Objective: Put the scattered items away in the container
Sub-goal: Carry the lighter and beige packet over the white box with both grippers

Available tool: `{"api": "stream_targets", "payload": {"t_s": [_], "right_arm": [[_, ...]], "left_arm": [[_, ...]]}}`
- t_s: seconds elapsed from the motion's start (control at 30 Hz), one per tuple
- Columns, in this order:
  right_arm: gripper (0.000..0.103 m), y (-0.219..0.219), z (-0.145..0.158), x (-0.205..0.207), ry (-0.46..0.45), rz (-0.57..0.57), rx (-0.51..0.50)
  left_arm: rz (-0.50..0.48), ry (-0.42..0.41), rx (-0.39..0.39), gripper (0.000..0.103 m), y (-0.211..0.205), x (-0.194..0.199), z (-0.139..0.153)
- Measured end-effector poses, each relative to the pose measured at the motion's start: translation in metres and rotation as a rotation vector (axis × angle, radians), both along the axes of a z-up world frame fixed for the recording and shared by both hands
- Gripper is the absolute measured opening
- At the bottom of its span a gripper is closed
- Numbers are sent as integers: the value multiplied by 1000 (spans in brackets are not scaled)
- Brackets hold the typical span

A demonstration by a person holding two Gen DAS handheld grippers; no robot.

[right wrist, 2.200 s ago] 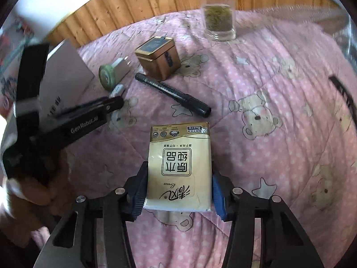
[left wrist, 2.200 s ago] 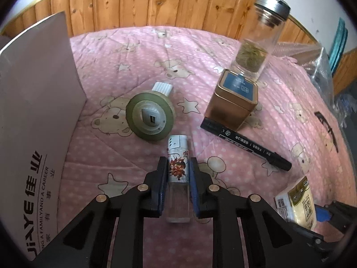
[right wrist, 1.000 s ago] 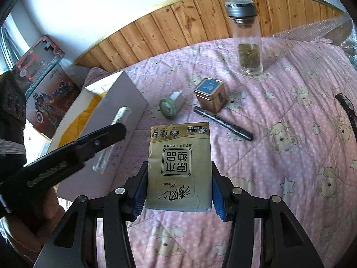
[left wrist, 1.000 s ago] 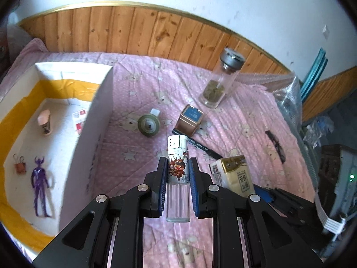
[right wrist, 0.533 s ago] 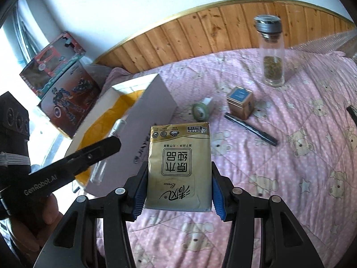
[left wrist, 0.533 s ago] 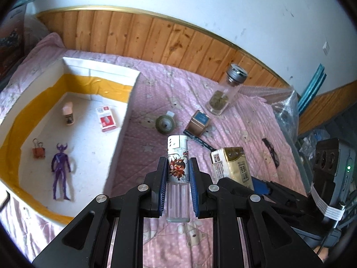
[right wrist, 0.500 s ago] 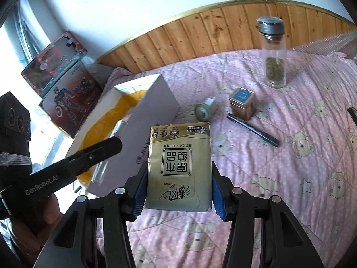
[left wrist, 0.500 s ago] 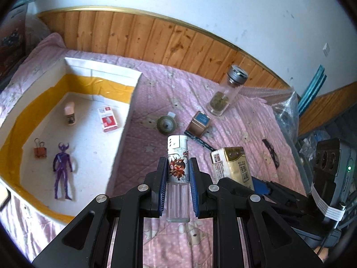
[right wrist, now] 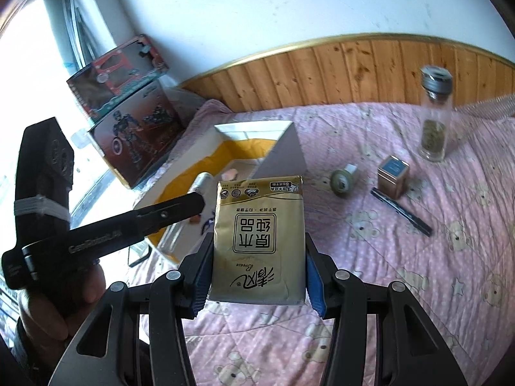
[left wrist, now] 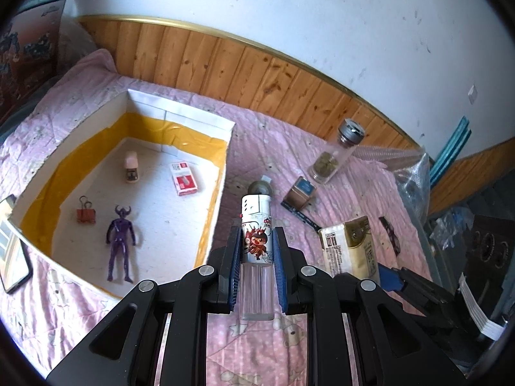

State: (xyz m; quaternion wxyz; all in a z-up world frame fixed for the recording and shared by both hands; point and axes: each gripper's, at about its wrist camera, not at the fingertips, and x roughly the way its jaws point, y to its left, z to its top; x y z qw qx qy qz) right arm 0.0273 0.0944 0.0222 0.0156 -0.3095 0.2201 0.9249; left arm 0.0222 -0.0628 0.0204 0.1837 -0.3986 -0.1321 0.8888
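A bed under a pink bear-print quilt [left wrist: 264, 347] carried everything. Toward its left side sat the white cardboard box [left wrist: 222, 173], open at the top and lined with yellow tape, holding a purple figurine [left wrist: 120, 246], a red-and-white packet [left wrist: 184, 178], a binder clip [left wrist: 86, 214] and a small pink-capped bottle [left wrist: 131, 169].

The right gripper [right wrist: 256, 276] was clamped on a gold tissue pack [right wrist: 259, 241], held above the quilt just right of the box's near corner, the pack's printed face toward the camera. The left gripper [left wrist: 257, 276] was closed on a clear lighter [left wrist: 257, 251] with a cartoon sticker; the lighter stood lengthwise between the blue pads, its white cap pointing forward, raised over the quilt just outside the box's right wall.

Well apart on the quilt to the right lay a glass tea bottle [right wrist: 435, 128], a bronze tin [right wrist: 393, 177], a black marker [right wrist: 402, 212] touching the tin's base, and a round green plug adapter [right wrist: 341, 183].
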Motion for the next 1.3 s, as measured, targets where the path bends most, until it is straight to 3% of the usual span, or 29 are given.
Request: {"api": "stream_targets", "payload": {"t_s": [0.27, 0.6, 0.97, 1.3], "right_arm": [[51, -21, 6, -7, 18, 30, 30], [51, -48, 6, -24, 20, 70, 71], [51, -67, 13, -43, 22, 90, 106], [51, -58, 22, -65, 6, 95, 42]], "left_arm": [[30, -7, 2, 19, -22, 0, -2], [74, -24, -49, 19, -51, -6, -14], [77, -29, -63, 19, -61, -12, -16], [87, -24, -55, 19, -75, -27, -13]]}}
